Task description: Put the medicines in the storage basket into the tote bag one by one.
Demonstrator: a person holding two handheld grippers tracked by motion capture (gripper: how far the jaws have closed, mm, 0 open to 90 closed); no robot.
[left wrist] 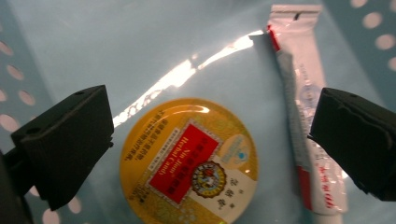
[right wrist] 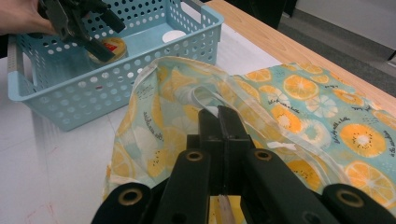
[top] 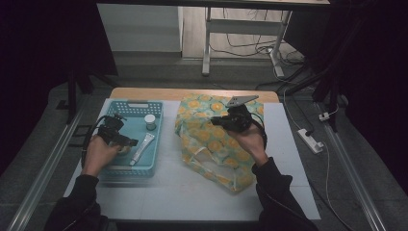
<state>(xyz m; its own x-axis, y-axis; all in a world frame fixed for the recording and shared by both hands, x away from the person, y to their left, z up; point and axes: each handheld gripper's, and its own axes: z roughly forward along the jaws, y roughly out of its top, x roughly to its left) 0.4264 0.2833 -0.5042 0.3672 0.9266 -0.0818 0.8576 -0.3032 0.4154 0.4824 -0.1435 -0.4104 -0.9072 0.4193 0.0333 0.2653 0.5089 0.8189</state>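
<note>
Packing barely begun: right gripper (right wrist: 219,114) pinched shut on rim of fruit-print bag (right wrist: 299,93), holding it open on worktop (top: 168,187). Left gripper (left wrist: 210,140) spread wide over yellow tin (left wrist: 189,161) inside blue basket (top: 144,168), not gripped yet. Tube (left wrist: 303,107) and small jar (top: 150,121) also left in basket.

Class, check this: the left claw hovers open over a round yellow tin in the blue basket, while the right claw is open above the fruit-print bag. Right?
Not quite. The right claw is shut on the fruit-print bag's edge, as the right gripper view shows. The rest stands: the left claw is open over the yellow tin in the blue basket.
</note>
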